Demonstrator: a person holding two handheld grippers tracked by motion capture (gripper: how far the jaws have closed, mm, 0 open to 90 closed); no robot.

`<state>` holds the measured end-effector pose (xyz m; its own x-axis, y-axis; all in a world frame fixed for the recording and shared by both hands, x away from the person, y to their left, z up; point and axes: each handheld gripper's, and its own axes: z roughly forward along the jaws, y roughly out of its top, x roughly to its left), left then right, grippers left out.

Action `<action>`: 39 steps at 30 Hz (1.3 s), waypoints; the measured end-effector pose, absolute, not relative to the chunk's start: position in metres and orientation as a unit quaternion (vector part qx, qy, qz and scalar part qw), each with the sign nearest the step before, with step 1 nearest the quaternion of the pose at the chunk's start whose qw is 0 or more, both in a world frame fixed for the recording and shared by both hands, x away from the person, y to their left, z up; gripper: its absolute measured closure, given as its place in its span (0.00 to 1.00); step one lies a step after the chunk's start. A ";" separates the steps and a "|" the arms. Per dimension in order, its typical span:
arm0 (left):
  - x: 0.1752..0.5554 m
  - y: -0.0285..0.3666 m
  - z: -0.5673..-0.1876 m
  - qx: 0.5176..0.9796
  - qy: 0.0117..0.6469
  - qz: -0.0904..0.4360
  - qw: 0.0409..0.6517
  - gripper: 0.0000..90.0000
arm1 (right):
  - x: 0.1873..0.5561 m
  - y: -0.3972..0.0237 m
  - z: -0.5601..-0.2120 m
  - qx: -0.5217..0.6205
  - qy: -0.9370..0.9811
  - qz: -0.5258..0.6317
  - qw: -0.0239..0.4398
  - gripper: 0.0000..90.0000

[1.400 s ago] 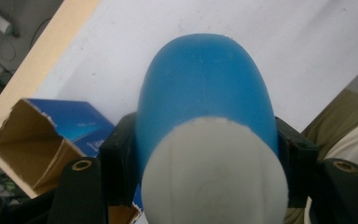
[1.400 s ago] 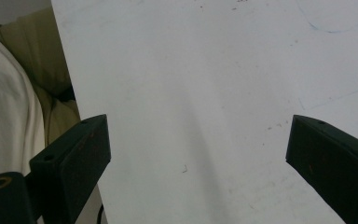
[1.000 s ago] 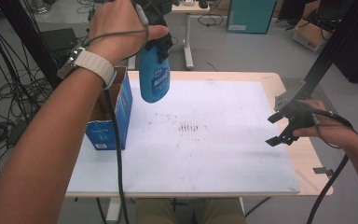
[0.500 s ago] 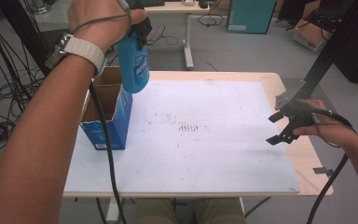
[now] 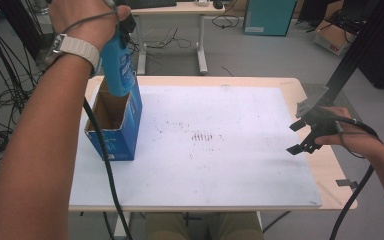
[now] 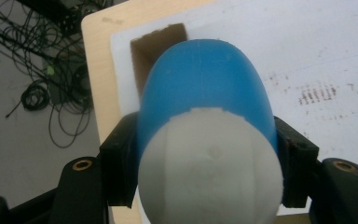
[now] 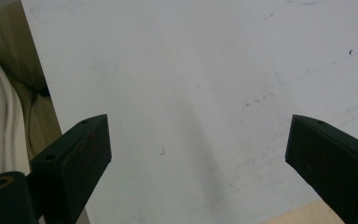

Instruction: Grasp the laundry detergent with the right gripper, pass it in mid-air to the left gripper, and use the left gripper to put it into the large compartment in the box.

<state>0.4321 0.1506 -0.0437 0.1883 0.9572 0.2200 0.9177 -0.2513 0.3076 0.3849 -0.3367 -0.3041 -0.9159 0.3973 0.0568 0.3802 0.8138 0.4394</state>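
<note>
Bottle (image 5: 117, 62) hangs upright, long axis vertical, clamped between the left gripper (image 6: 205, 154) fingers directly above the open box (image 5: 114, 131) on the worktop (image 5: 220, 150); right gripper (image 5: 305, 136) gapes empty, well apart.

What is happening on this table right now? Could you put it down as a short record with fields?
held thing: blue bottle with a white cap
holder: left gripper, jaws shut on the bottle's sides
bottle position: above the open top of the blue cardboard box
box: upright, on the left part of the white mat
other hand: right gripper, jaws open, nothing between them, over the mat's right edge
</note>
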 end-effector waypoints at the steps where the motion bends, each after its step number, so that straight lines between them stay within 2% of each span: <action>1: 0.433 0.153 -0.045 0.766 0.614 0.184 0.052 0.42 | 0.385 -0.337 -0.305 0.205 0.952 0.227 0.018 0.08; 14: 0.439 0.180 -0.073 0.738 0.651 0.174 0.047 0.42 | 0.389 -0.341 -0.311 0.208 0.952 0.223 0.018 0.08; 39: 0.448 0.203 -0.136 0.728 0.666 0.155 0.040 0.42 | 0.388 -0.345 -0.317 0.214 0.951 0.221 0.017 0.08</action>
<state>0.4481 0.2030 -0.1359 0.0641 0.9830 0.1723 0.9581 -0.1089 0.2648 0.3879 -0.3453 -0.3170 -0.9078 0.4149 0.0622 0.3998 0.8108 0.4276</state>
